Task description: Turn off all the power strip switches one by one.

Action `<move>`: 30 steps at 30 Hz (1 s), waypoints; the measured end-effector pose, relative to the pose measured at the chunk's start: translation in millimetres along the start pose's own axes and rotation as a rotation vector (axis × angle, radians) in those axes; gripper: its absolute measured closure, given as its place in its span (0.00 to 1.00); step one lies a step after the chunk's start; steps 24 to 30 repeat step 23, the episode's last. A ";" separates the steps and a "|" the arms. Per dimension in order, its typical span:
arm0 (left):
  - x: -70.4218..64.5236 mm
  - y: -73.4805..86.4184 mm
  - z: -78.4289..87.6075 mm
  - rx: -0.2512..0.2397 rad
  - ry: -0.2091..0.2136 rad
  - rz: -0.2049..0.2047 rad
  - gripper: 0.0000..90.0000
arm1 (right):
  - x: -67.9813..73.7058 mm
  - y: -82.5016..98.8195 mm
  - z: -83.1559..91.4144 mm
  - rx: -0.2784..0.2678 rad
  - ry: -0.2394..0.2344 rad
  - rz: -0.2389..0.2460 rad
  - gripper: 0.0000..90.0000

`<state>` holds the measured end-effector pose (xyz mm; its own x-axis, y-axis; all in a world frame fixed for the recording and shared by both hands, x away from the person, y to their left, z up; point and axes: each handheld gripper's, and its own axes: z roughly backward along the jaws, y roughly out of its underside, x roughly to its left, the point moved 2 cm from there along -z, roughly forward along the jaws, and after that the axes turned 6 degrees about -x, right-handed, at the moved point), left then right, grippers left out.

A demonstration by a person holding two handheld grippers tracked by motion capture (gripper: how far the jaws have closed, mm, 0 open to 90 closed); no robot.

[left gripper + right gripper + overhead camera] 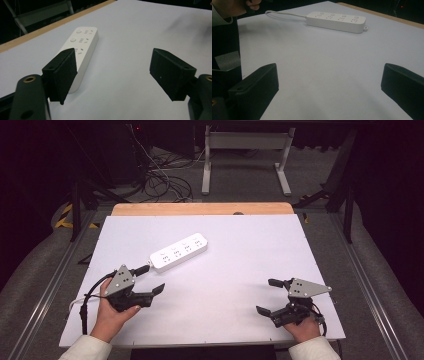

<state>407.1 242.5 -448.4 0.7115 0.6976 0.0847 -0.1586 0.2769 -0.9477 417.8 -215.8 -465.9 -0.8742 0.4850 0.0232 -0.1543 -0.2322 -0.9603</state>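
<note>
A white power strip [179, 252] with several sockets lies slanted on the white table [230, 270], left of the middle. Its white cord [284, 14] trails off toward the left hand. My left gripper [152, 279] is open just short of the strip's near end, with nothing between its jaws. In the left gripper view the power strip [82, 47] runs away behind the left jaw of the left gripper [117, 72]. My right gripper [266, 296] rests open and empty near the front right. The right gripper view shows the power strip [337, 20] far beyond the right gripper [329, 87].
A wooden strip [200, 209] borders the table's far edge. Metal rails [55, 280] run along both sides. Behind the table stand a white frame's legs [206, 170] and tangled floor cables [160, 180]. The person's left hand [234, 6] shows in the right gripper view.
</note>
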 end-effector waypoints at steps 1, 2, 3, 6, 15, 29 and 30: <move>-0.2 3.5 1.5 -0.004 -0.004 0.005 0.25 | 0.1 0.0 0.0 0.000 0.000 0.000 0.02; -0.7 8.1 3.5 0.005 0.004 0.020 0.25 | 0.2 0.0 0.0 0.001 0.000 0.001 0.02; -1.0 11.5 4.4 0.010 0.004 0.027 0.24 | 0.3 -0.1 0.1 0.000 0.000 0.001 0.02; -1.9 19.7 7.4 0.038 0.004 0.040 0.24 | 0.3 -0.1 0.5 -0.001 0.000 0.002 0.02; -3.1 35.2 12.7 0.095 0.038 0.101 0.24 | 0.5 0.3 -0.4 0.002 -0.002 0.000 0.02; -1.1 29.6 14.1 0.035 0.009 0.150 0.21 | -1.1 0.3 -0.7 0.001 -0.005 -0.009 0.02; -1.1 29.6 14.1 0.035 0.009 0.150 0.21 | -1.1 0.3 -0.7 0.001 -0.005 -0.009 0.02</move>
